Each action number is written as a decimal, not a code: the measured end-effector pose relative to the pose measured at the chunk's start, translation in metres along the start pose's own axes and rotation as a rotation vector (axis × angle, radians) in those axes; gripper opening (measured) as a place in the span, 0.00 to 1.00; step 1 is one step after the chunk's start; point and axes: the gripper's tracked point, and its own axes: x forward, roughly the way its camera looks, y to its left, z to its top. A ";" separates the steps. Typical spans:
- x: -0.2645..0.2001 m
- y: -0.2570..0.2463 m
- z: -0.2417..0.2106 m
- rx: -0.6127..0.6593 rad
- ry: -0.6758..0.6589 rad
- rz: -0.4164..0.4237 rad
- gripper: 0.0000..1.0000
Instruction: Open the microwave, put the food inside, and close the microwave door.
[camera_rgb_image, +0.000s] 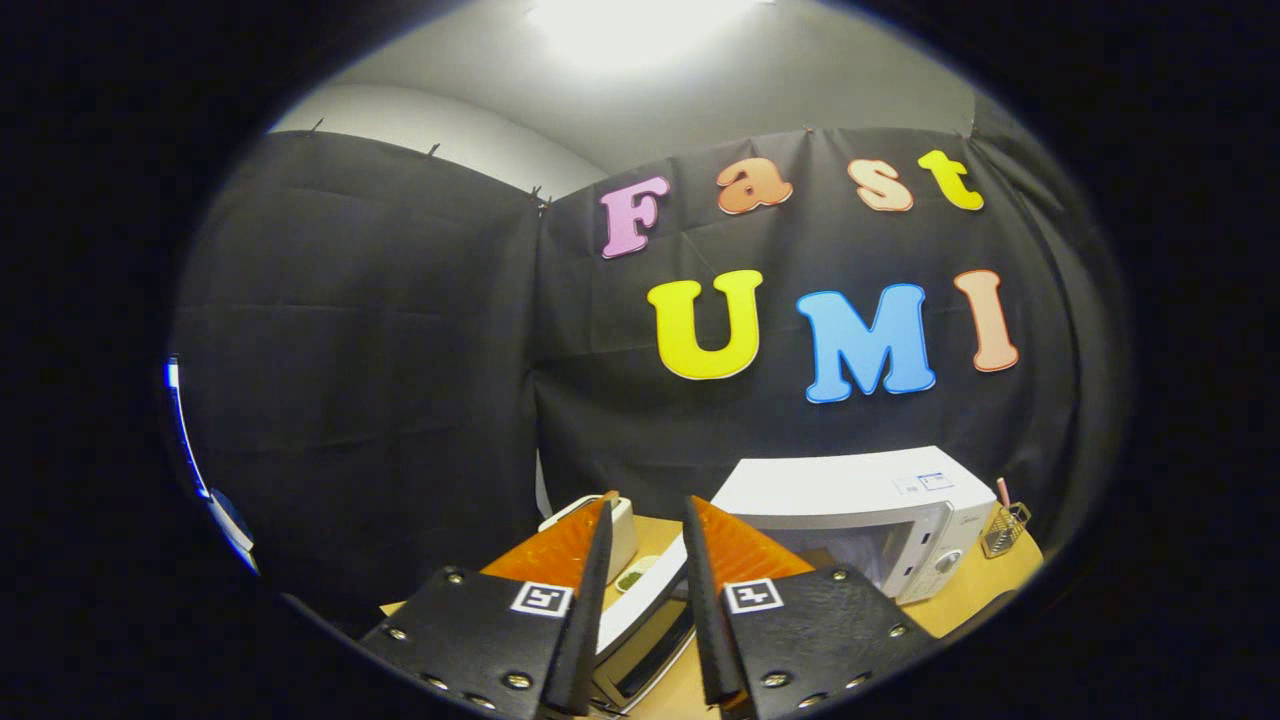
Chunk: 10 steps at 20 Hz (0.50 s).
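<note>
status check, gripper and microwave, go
gripper open, holding nothing. microwave door swung open, edge between the fingers. small dish of food on table beyond, not inside yet.

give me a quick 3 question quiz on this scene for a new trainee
1. True or false: the hand-held gripper is shut on the microwave.
2. Multiple choice: what stands on the table beside the microwave's knob end? A) a kettle B) a wire basket C) a stack of plates
3. Fill in: the microwave's casing is ___ in colour.

Key: 1 false, its fingers stand apart and press on nothing; 2 B; 3 white.
</note>
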 end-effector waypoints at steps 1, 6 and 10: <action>0.001 0.012 -0.001 -0.004 -0.002 0.036 0.35; 0.008 0.063 -0.014 -0.008 0.011 0.129 0.05; 0.011 0.100 -0.036 -0.022 0.066 0.230 0.06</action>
